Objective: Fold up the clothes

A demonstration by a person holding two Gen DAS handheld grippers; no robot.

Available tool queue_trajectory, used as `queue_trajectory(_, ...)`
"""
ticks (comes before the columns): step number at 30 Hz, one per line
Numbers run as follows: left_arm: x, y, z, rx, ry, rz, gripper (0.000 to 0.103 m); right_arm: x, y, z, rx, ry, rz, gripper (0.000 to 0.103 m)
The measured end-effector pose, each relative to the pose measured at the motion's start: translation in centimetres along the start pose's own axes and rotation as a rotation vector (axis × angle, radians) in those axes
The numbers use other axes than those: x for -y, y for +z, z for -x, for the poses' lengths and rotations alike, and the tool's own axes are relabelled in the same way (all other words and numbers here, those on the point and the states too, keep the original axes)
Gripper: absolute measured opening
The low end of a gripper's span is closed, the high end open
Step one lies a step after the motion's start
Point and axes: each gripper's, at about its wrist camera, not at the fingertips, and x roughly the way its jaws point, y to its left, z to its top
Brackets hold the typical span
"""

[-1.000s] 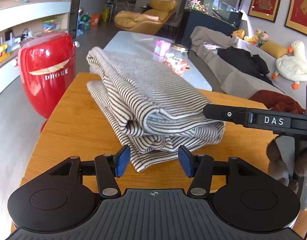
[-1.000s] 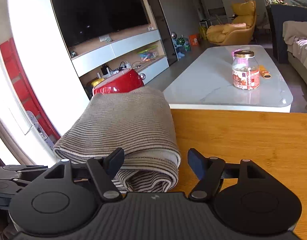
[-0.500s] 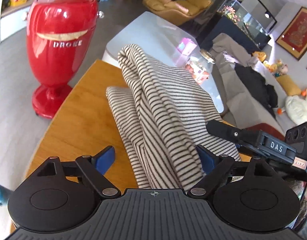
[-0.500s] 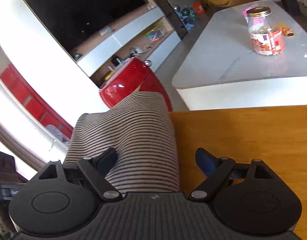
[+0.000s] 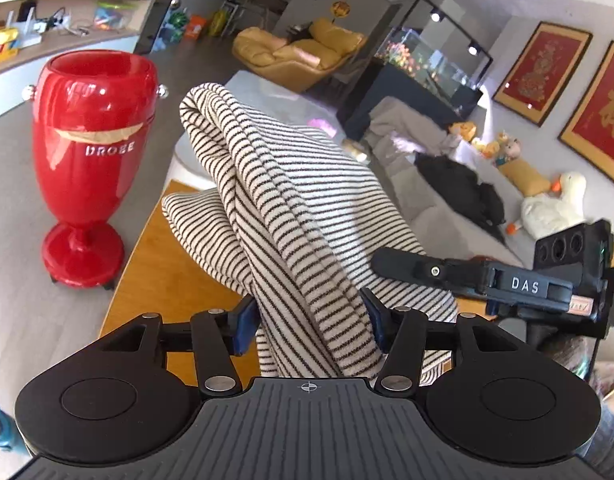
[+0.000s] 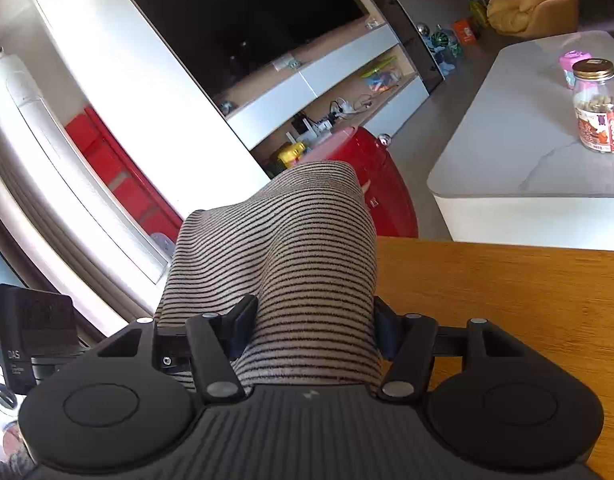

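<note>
A folded cream garment with thin dark stripes (image 5: 291, 208) is held up off the wooden table (image 5: 155, 264). My left gripper (image 5: 307, 320) is shut on its near edge, blue pads pressing the thick fold. My right gripper (image 6: 311, 324) is shut on the opposite end of the same garment (image 6: 283, 240). The right gripper's black finger marked DAS (image 5: 467, 276) shows at the right of the left wrist view, against the cloth. Part of the garment still hangs down toward the table.
A tall red vase-shaped bin (image 5: 91, 152) stands on the floor left of the table. A white coffee table (image 6: 547, 152) with a glass jar (image 6: 599, 108) lies beyond. A grey sofa with a black garment (image 5: 463, 188) and plush toys is at right.
Both grippers moved in over the folded garment's ends and closed on it. The bundle has risen off the table and bunched between them.
</note>
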Motion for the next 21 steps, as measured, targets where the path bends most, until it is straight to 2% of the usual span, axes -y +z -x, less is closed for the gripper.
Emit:
queue_trajectory(2,-0.1,-0.6,0.2,-0.028,0.028,-0.027,0.051,-0.2,-1.3,-0.9,-0.012,-0.137,0.095,0.059)
queue_trajectory(3,0.0,-0.6,1.0,-0.009,0.033,-0.044,0.051,-0.3,-1.8,-0.7,0.001,-0.175,0.139,0.060)
queue_trajectory(7,1.6,2.5,5.2,0.184,0.008,-0.117,0.054,-2.2,-1.8,1.3,0.064,-0.225,0.204,0.062)
queue_trajectory(9,2.7,4.6,4.6,0.232,0.024,-0.154,0.062,-4.6,-1.8,2.3,0.126,-0.239,0.292,0.062)
queue_trajectory(11,3.1,6.1,1.8,0.213,0.074,-0.175,0.064,-6.6,-2.2,2.7,0.148,-0.191,0.305,0.062)
queue_trajectory(14,1.5,5.5,-4.3,0.076,0.213,-0.135,0.055,-8.8,-4.6,0.3,0.039,-0.193,0.358,0.062)
queue_trajectory(16,1.1,4.1,-5.3,0.091,0.248,-0.151,0.059,-9.5,-6.6,-1.1,0.005,-0.238,0.438,0.063)
queue_trajectory(18,1.8,3.3,-3.9,0.126,0.273,-0.151,0.058,-10.0,-7.1,-0.5,0.029,-0.246,0.470,0.063)
queue_trajectory(19,2.4,2.9,-2.5,0.145,0.281,-0.131,0.056,-10.0,-6.7,0.3,0.036,-0.228,0.444,0.068)
queue_trajectory(20,3.2,2.3,-0.9,0.166,0.285,-0.116,0.059,-9.7,-6.2,1.5,0.049,-0.208,0.401,0.076)
queue_trajectory(21,4.0,1.4,0.8,0.190,0.283,-0.107,0.071,-9.3,-5.9,2.8,0.075,-0.216,0.377,0.097)
